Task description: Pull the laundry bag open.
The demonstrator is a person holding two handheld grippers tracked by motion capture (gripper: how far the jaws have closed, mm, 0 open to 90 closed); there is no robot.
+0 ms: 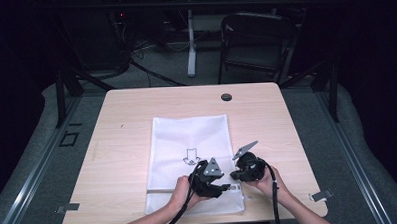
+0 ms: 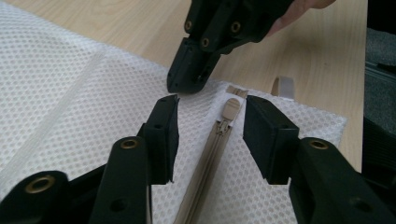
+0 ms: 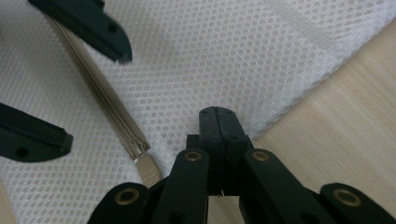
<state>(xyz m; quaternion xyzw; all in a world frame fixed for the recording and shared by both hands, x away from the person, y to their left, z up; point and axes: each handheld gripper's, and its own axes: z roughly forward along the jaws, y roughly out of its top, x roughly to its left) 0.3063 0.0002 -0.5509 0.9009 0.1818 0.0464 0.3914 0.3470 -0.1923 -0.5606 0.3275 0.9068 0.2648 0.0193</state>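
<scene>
I'm working the zipper pull (image 2: 230, 110) of the white mesh bag (image 1: 187, 142), which is lying flat at the near middle of the table (image 1: 117, 125). The pull is sitting at about 12 o'clock between my left gripper's (image 2: 211, 122) jaws, which are standing partly open around it, pads not yet touching. My right gripper (image 3: 215, 116) is pressing closed on the mesh near the bag's edge, just at 1 o'clock from the pull. I'm judging the risks: the left pads may be catching loose mesh instead of the small tab, or the tab may slip sideways; the two grippers are also crowding each other.
</scene>
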